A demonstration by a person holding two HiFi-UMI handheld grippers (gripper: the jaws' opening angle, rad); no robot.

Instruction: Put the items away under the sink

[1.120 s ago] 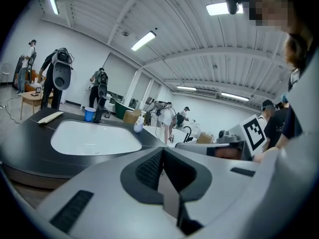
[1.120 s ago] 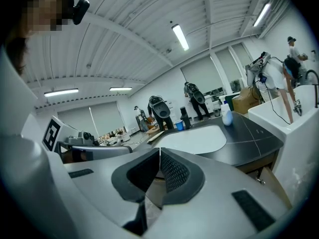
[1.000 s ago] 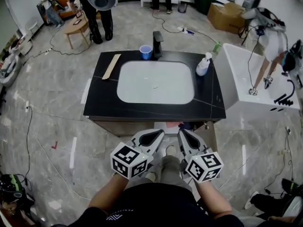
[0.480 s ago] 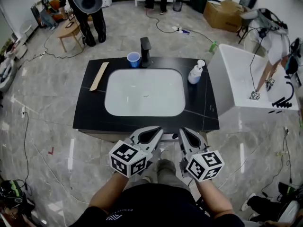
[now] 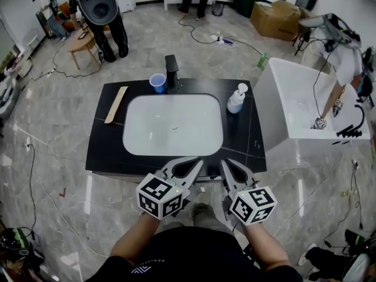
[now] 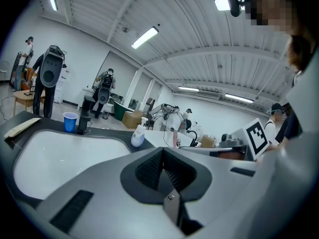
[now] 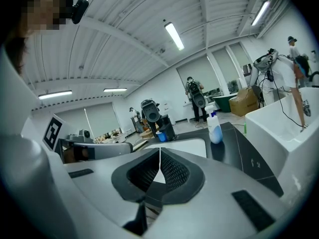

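A black vanity top [image 5: 100, 148] with a white basin [image 5: 173, 125] stands in front of me. On it sit a blue cup [image 5: 157, 82], a white pump bottle [image 5: 236, 100] with blue liquid and a flat wooden board [image 5: 116, 104]. The cup [image 6: 70, 122] and bottle [image 6: 138, 136] also show in the left gripper view, and the bottle [image 7: 215, 128] in the right gripper view. My left gripper [image 5: 189, 164] and right gripper [image 5: 230, 168] are held side by side at the counter's near edge. Both are shut with nothing between the jaws.
A black faucet [image 5: 171, 70] rises behind the basin. A white bathtub [image 5: 294, 107] stands close on the right. People [image 5: 100, 16] stand at the far side, near a small wooden table [image 5: 79, 40]. Cables [image 5: 35, 175] run over the marble floor; a cardboard box [image 5: 273, 16] sits far right.
The view has moved closer to the vanity, so the counter has slid down and left in the picture. Both grippers stay shut and held together in front of me.
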